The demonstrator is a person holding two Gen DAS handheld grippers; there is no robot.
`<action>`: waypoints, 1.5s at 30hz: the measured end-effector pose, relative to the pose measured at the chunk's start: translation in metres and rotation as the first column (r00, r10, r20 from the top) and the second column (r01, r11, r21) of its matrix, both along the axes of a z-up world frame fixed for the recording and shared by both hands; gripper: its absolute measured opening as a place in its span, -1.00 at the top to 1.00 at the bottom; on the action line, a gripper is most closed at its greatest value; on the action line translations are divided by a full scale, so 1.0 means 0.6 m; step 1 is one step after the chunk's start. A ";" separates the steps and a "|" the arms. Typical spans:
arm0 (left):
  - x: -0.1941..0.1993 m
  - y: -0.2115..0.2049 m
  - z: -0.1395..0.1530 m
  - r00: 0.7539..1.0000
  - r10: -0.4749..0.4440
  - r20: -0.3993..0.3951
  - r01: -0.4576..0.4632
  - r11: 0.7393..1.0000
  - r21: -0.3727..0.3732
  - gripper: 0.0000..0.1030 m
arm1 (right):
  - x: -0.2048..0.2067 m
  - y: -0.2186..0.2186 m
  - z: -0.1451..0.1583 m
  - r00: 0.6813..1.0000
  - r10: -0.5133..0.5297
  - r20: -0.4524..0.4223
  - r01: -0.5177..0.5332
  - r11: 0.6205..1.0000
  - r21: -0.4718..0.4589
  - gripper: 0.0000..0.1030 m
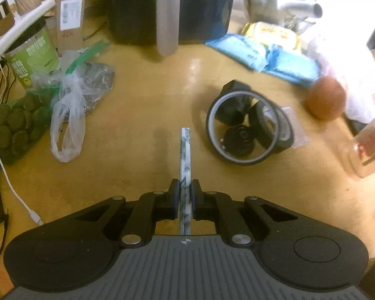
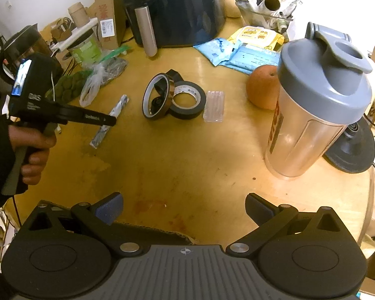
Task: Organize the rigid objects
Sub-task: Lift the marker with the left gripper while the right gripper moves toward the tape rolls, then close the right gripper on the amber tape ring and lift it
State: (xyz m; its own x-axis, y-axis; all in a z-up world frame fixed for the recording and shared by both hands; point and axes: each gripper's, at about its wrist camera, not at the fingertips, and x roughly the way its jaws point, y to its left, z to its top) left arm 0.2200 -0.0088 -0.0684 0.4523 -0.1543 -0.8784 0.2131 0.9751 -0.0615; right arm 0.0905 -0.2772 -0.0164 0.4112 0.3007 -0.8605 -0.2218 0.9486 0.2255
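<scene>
**Marbled stick gripped over the yellow worktop**

Yellow wood made the round worktop [image 2: 187, 165], worn and stained in the middle and crowded along its far edge. The left gripper [image 1: 185, 195] had its fingers [image 1: 173, 200] clenched on a thin flat stick [image 1: 185, 165]. The stick was white with dark grey-blue marbling, long and narrow, with square ends. In the left wrist view it stood edge-on between the pads and reached forward past them. In the right wrist view it slanted down toward the worktop under the gripper; whether its low end touched the wood I could not tell. A hand [image 2: 32, 150] in a dark sleeve held this gripper's handle.

The right gripper [image 2: 185, 210] was released, its fingers spread wide with nothing between them.

Near the stick lay two tape rolls [image 2: 172, 97], one leaning on the other, and beside them a clear flat packet [image 2: 213, 108]. An orange [image 2: 262, 87] and a shaker bottle [image 2: 317, 100] with grey lid stood at the right.
</scene>
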 end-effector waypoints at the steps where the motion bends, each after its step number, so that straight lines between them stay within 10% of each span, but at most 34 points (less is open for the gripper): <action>1: -0.005 0.000 0.007 1.000 -0.003 0.006 0.003 1.000 -0.005 0.81 | 0.002 0.001 0.000 1.000 0.003 0.001 -0.003 1.000 -0.001 -1.00; 28: -0.162 0.057 0.149 0.993 0.091 0.073 -0.081 0.988 -0.133 0.81 | 0.103 0.075 -0.016 0.971 0.183 0.153 -0.183 0.983 -0.016 -0.98; 45: -0.243 0.084 0.167 0.981 0.185 0.054 -0.176 0.975 -0.139 0.81 | 0.166 0.119 -0.064 0.958 0.180 0.222 -0.164 0.983 -0.087 -0.24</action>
State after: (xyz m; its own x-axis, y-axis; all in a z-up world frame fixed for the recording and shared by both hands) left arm 0.0742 0.0417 0.0316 0.5397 -0.1784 -0.8227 0.0426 0.9818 -0.1849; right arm 0.1903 -0.2061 -0.0548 0.5460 0.3290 -0.7705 -0.4214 0.9027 0.0869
